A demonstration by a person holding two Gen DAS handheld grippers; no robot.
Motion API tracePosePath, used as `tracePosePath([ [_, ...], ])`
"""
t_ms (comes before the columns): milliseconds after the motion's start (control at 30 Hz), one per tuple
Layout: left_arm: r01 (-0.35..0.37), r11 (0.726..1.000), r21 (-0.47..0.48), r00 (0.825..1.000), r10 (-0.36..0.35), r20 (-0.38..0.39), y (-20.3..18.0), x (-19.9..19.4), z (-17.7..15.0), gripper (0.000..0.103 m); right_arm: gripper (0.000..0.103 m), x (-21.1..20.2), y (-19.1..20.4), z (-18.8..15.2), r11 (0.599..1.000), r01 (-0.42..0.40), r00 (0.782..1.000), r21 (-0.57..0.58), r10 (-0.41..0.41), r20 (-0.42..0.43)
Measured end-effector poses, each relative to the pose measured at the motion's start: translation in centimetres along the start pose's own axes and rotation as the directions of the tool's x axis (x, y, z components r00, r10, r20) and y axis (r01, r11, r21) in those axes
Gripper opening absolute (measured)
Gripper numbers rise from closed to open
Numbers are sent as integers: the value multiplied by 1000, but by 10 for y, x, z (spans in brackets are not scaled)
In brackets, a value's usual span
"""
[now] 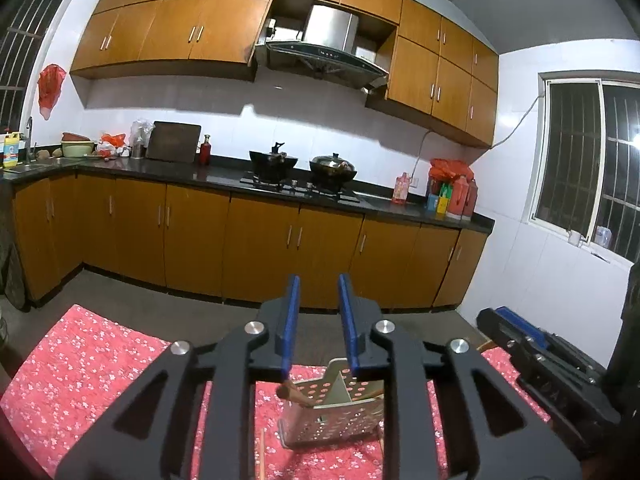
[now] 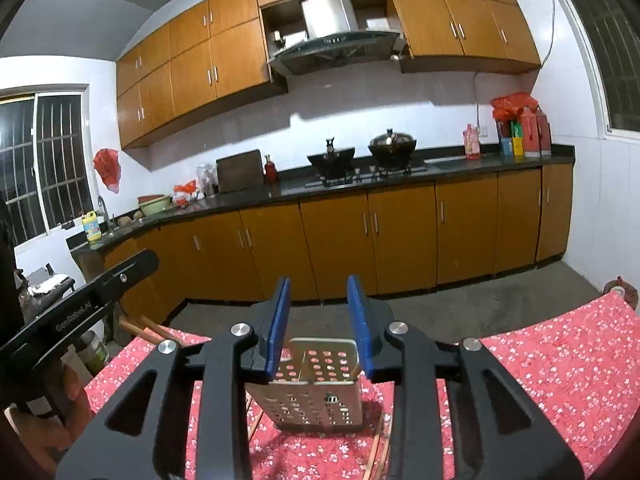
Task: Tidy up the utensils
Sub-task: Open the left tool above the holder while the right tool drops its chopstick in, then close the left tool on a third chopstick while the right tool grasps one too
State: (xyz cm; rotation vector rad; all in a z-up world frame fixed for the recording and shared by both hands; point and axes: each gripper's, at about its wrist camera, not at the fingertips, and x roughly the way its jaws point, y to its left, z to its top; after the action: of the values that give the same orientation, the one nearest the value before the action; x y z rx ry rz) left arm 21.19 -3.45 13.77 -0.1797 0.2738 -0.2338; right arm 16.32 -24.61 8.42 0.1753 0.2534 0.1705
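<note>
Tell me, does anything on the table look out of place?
Yes. Chopsticks lie loose on the red cloth beside the metal holder, not inside it. In the left view, a wooden handle sticks out of the holder.

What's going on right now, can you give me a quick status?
Left gripper open, empty. Right gripper open, empty, raised above the perforated metal utensil holder. A wooden-handled utensil leans in it; chopsticks lie on the red cloth. Nothing blocking.
</note>
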Motion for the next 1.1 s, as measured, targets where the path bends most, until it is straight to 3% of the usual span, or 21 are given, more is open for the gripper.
tracePosePath([
  [267,-19,1000,-9,999,19,27,21,-43,2,30,31,-38,-17,6,999,41,998,17,-42,56],
  [433,-100,995,4,995,100,-16,48,-62,-23,37,31,-33,-53,-31,988,149,987,43,-145,-70],
  [600,-185,981,53,962,192,-193,77,-45,-83,37,31,2,-83,-99,973,219,930,74,-185,-318],
  [700,-195,979,56,931,202,-304,91,-33,-119,37,29,25,-83,-148,978,198,876,70,-144,-461],
  [767,-190,980,58,911,198,-362,95,-28,-139,37,24,31,-77,-170,983,171,853,74,-110,-510],
  [900,-163,985,62,891,174,-419,94,-25,-167,37,24,39,-61,-194,989,144,822,25,-106,-560],
  [967,-145,988,60,886,157,-437,93,-25,-177,37,18,40,-59,-199,989,148,812,4,-119,-571],
  [1100,-100,994,34,874,104,-475,91,-25,-190,37,8,36,-61,-201,984,175,814,-31,-162,-558],
])
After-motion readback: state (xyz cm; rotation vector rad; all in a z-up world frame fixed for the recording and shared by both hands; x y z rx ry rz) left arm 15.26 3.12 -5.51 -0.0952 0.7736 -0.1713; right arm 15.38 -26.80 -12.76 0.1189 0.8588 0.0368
